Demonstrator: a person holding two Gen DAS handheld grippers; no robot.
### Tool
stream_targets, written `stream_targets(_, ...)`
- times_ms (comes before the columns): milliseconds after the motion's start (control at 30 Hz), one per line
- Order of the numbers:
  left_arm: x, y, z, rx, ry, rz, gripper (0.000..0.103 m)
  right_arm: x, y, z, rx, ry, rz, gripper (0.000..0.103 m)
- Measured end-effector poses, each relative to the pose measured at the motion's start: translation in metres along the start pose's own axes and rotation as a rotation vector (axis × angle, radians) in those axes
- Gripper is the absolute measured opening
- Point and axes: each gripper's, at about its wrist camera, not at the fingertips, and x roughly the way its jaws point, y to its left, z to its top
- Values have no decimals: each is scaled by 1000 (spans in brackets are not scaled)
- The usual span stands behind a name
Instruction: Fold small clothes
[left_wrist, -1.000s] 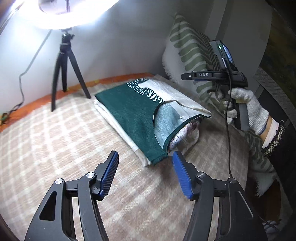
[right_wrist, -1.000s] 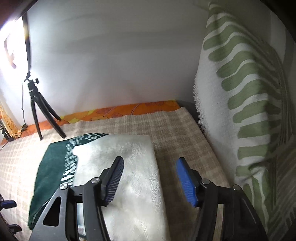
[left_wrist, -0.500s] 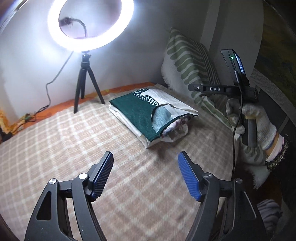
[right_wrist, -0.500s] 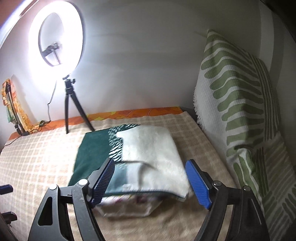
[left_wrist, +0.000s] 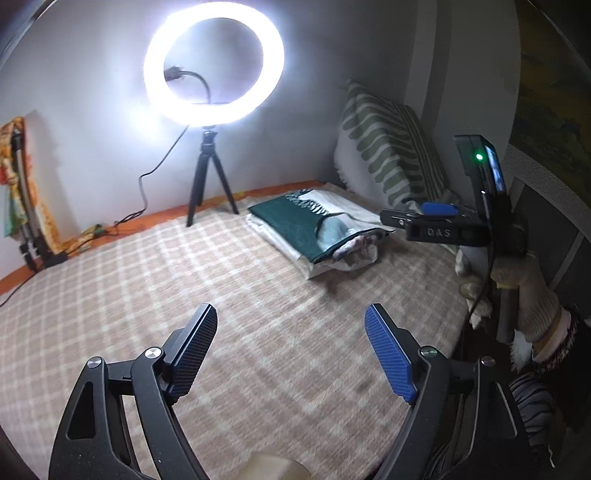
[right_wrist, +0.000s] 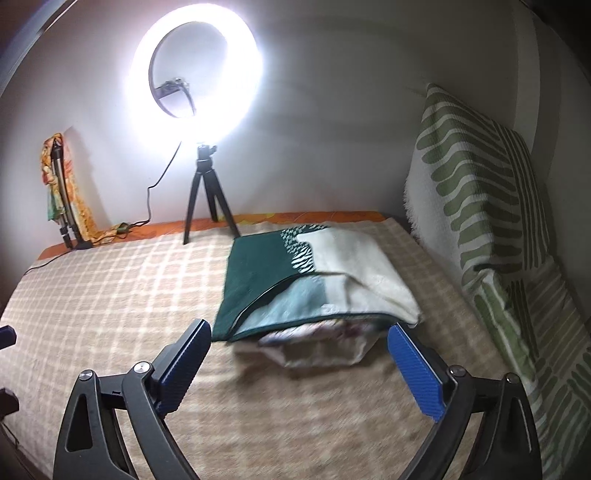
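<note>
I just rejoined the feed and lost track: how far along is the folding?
Done, it seems: a folded stack lies on the checked blanket near the striped pillow, green-and-cream piece on top. In hand: nothing. The left hand-held gripper and the right hand-held gripper are both open and empty. Left: a pale patterned piece bulges from the stack's near edge; no other loose clothes show.

Left black two-finger gripper with blue pads (left_wrist: 290, 350): jaws spread wide, holding nothing.
Right black two-finger gripper with blue pads (right_wrist: 299, 363): jaws wide apart, holding nothing, gripped by a gloved hand (left_wrist: 517, 280).
</note>
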Motion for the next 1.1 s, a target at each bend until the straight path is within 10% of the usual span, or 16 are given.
stream_targets(267,-6,2,-15,12,6,148,102,-9,19,-20,10,-18,-10,101)
stream_targets(1100,-12,10,-34,31,-40,247,102,1,20,-40,33,-14,-20,102)
